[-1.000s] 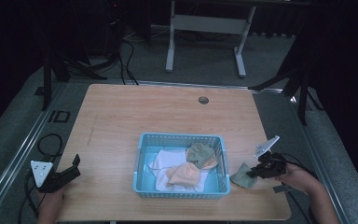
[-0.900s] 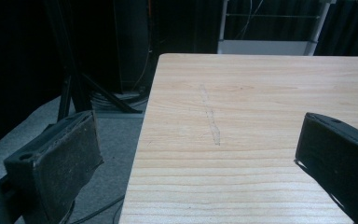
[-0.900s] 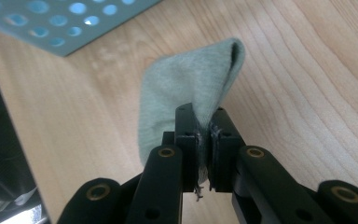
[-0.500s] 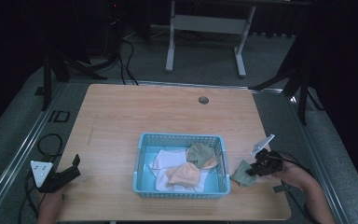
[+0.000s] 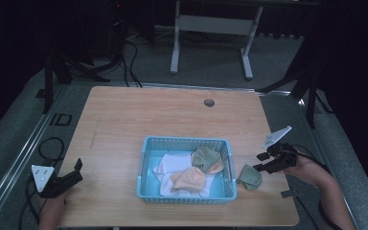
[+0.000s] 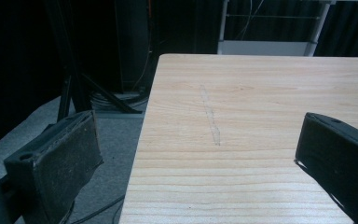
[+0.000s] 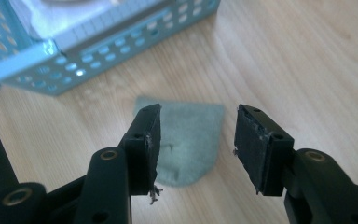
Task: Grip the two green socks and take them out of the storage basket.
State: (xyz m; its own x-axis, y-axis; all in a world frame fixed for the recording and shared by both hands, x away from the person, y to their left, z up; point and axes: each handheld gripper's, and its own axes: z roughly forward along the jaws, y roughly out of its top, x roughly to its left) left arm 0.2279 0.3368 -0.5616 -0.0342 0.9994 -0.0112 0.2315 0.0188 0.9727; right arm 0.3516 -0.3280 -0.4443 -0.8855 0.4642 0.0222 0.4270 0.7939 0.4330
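Observation:
A small grey-green cloth (image 5: 249, 177) (image 7: 186, 140) lies flat on the wooden table (image 5: 139, 120) just right of a blue perforated basket (image 5: 146, 158). White, orange and green cloths are piled inside the basket. My right gripper (image 5: 260, 162) (image 7: 196, 128) hovers just above the grey-green cloth, open, its jaws on either side of it. Over the table's near left edge, my left gripper (image 5: 78, 171) (image 6: 196, 154) is held wide open with nothing between its jaws.
The basket corner (image 7: 51, 56) is close ahead of the right gripper. A round grommet (image 5: 209, 102) sits at the table's far edge. Cables (image 5: 48, 143) lie on the floor to the left. A metal stand (image 5: 211, 28) rises behind the table.
The right gripper has shifted slightly right and back while staying over the grey-green cloth. The left gripper has not moved.

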